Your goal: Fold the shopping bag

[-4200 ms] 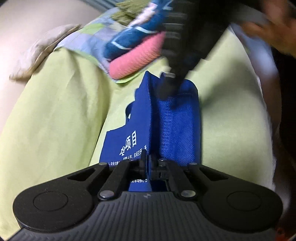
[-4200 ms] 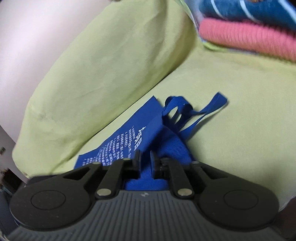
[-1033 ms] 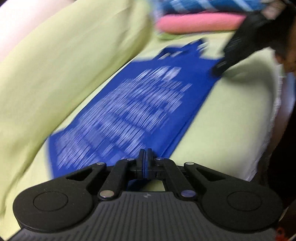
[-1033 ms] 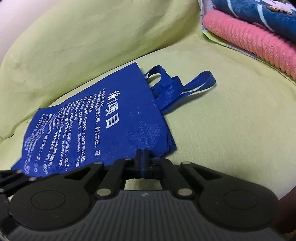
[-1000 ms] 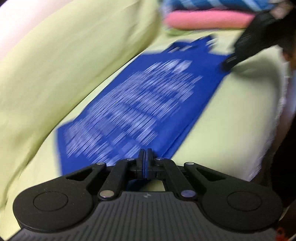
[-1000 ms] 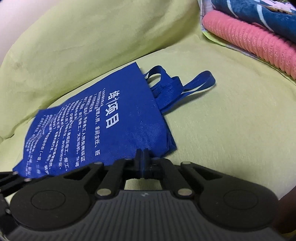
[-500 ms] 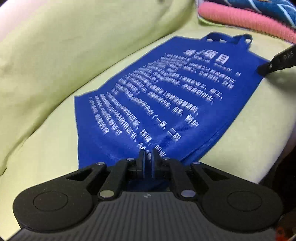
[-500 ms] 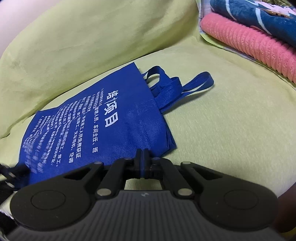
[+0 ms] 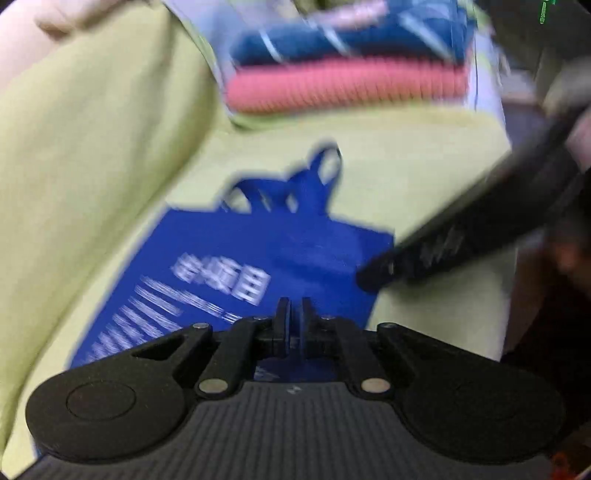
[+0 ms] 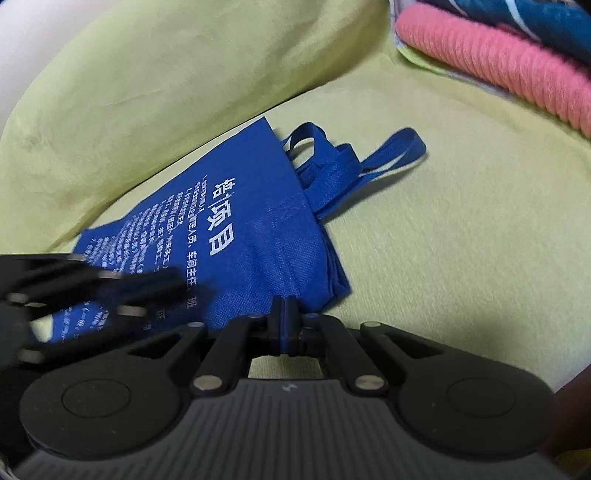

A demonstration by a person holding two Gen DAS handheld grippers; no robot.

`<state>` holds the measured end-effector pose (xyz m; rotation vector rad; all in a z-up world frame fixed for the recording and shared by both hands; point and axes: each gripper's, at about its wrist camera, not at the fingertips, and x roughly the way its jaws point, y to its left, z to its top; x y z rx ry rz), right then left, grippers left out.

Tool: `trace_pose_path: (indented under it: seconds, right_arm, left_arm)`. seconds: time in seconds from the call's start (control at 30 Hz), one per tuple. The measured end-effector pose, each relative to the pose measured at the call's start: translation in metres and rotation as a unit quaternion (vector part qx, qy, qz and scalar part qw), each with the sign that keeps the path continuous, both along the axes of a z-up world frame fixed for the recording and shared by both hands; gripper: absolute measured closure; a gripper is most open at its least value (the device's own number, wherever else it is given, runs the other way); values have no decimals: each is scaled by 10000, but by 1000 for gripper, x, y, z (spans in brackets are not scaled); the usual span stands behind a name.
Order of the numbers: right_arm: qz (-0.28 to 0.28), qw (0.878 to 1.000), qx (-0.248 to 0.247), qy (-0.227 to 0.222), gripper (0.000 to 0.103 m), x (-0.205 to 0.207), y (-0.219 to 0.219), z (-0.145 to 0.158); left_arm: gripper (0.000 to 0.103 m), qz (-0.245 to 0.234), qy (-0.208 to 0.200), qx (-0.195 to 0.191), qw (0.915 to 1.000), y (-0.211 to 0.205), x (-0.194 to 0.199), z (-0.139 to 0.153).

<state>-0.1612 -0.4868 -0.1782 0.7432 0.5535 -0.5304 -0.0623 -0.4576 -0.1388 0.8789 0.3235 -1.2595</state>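
On the green cushion, mid-seat: blue shopping bag [image 10: 236, 236] lies flat, printed side up, white text showing.
Handles [image 10: 332, 166]: bunched at the bag's far end, pointing twd the stacked textiles at the cushion's far corner.
Backrest: green back cushion [image 10: 166, 81] runs just beside the bag's long edge; not clear if they touch.
Stack: pink knit [image 10: 491, 62] under a dark blue cloth [image 10: 524, 14], well apart from the bag.
Right gripper [image 10: 286, 314]: jaws together, clamped on the bag's near corner; blue fabric seen betw. the pads.
Left gripper [image 9: 293, 314]: jaws closed; blue shows in the thin gap betw. the fingers, so looks pinched on the bag's near edge, but view is blurred, can't be sure of the bite.
Cross-view: left gripper appears in the right cam as a blurred black shape over the bag's text side.
Material: thin non-woven fabric, prob. v. light, soft, limp; creases easily, won't hold shape w/o pressing.
Slip risk: layers may slide over each other; the soft cushion gives no firm base for a sharp fold.
Grip pts: corners and hem edges best; pinch all layers together. Avoid the loose handles, they just dangle.
Step, my guess: bag flattened, first fold abt to start.
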Motion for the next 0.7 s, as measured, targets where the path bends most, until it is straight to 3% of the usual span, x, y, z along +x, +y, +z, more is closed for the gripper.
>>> trace_pose_path:
  seconds: [0.1, 0.17, 0.23, 0.33, 0.4, 0.5, 0.57, 0.6, 0.63, 0.7]
  right_arm:
    - [94, 9989, 457, -44, 103, -6, -12, 0]
    - [206, 9987, 472, -24, 102, -10, -24, 13]
    - [128, 9997, 138, -131, 85, -13, -41, 35]
    - [128, 9987, -476, -142, 67, 1, -74, 70]
    - [396, 9952, -876, 186, 58, 27, -89, 81]
    - [1173, 9809, -1177, 1012, 47, 73, -104, 69]
    - [1642, 9651, -1249, 1611, 47, 95, -104, 50]
    - [1765, 9583, -1370, 1781, 55, 100, -101, 43]
    - [1781, 9545, -1530, 1839, 66, 101, -98, 39]
    - [1531, 9527, -1789, 1920, 100, 102, -99, 39]
  left_arm:
    - [103, -7, -110, -152, 9998, 4, -4, -6]
    - [103, -24, -171, -171, 9997, 4, -5, -7]
    - [103, -30, -201, -199, 9996, 4, -6, -9]
    - [103, 12, -147, -268, 9995, 7, -5, -8]
    - [103, 14, -147, -284, 9995, 9, -5, -8]
    - [103, -17, -173, -296, 9994, 10, -4, -7]
    - [103, -44, -194, -284, 9994, 10, -4, -7]
    - [103, -52, -196, -285, 9994, 10, -4, -7]
    - [103, -63, -204, -295, 9993, 10, -3, -7]
    - [103, -74, -224, -306, 9993, 11, -4, -8]
